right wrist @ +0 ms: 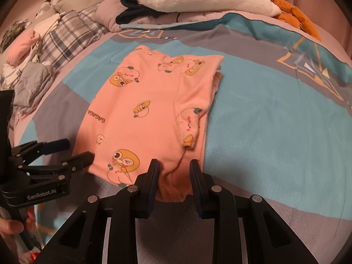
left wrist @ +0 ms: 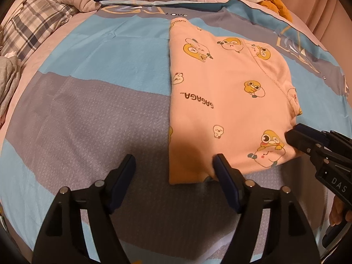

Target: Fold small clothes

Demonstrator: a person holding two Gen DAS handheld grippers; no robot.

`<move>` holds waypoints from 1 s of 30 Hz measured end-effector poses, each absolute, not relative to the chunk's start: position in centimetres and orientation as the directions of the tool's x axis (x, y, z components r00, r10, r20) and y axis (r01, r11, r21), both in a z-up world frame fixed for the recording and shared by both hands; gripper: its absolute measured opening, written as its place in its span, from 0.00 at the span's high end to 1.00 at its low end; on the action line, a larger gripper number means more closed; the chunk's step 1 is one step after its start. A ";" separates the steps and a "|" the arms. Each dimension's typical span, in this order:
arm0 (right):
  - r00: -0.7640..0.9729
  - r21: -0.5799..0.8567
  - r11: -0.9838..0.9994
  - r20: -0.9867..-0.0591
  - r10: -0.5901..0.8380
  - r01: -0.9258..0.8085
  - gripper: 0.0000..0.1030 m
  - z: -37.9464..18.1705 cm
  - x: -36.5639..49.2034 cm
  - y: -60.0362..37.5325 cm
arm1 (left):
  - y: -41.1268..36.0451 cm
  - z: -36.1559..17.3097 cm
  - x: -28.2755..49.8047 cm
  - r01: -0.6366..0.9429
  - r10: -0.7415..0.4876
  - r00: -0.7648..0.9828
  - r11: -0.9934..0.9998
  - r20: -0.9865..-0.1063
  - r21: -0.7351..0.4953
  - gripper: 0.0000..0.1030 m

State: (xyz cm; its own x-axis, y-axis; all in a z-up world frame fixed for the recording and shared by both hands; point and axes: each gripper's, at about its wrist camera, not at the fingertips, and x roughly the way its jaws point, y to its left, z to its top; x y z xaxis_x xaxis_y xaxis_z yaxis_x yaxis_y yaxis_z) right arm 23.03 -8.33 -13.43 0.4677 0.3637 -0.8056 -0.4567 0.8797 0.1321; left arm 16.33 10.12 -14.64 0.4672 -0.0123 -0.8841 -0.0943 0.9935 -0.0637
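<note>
The pink cartoon-print garment [left wrist: 220, 101] lies folded lengthwise on the bed [left wrist: 92, 101]. The left hand-held gripper [left wrist: 173, 167] stands released at its near hem; the right hand-held gripper [right wrist: 175, 171] pinches the near corner. The next fold likely needs the left one to regrasp the hem.

Pink garment [right wrist: 145, 114] bunched between right gripper [right wrist: 175, 176] jaws
</note>
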 end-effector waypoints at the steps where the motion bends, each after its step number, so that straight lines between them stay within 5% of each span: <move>1: 0.467 0.135 0.881 -0.806 0.364 -0.453 0.73 -13.4 23.0 -8.5 | 10.2 -14.7 16.2 -0.098 -0.013 0.465 0.993 -0.885 -0.066 0.26; 14: 0.480 0.172 0.893 -0.793 0.376 -0.415 0.72 -12.4 20.7 -10.6 | 10.0 -14.2 14.1 -0.121 0.017 0.443 0.992 -0.897 -0.041 0.17; 18: 0.492 0.188 0.893 -0.779 0.389 -0.409 0.58 -11.8 19.8 -11.3 | 10.0 -13.5 13.1 -0.140 0.030 0.457 0.989 -0.889 -0.039 0.01; 30: 0.533 0.219 0.885 -0.730 0.427 -0.410 0.31 -9.5 17.1 -12.4 | 9.1 -9.9 9.9 -0.154 0.045 0.525 0.987 -0.850 -0.042 0.00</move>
